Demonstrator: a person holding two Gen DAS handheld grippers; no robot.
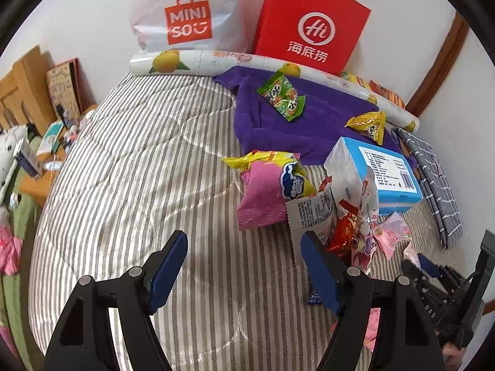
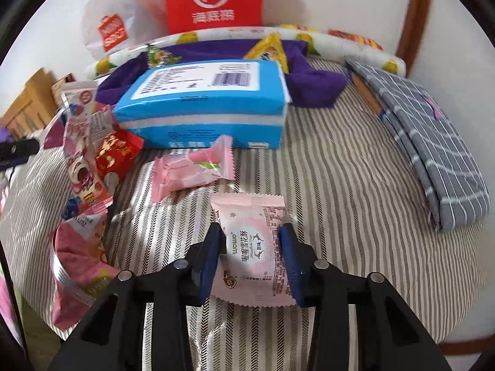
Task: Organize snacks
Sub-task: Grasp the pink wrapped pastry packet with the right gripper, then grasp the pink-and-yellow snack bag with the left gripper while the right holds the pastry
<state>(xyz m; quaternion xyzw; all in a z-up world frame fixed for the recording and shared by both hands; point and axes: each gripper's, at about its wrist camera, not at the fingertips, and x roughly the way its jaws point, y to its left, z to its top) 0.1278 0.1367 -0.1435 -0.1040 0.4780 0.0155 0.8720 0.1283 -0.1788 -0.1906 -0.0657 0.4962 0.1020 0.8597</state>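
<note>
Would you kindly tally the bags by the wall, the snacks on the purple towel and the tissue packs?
Bags: 2 (white bag, red bag)
Snacks on towel: 2 (green snack, yellow snack)
Tissue pack: 1
Total: 5

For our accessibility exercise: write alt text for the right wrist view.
The right tongs are shut on a pale pink snack packet above a striped bedspread. Behind lie another pink sweet, a blue tissue pack and a purple towel.
</note>
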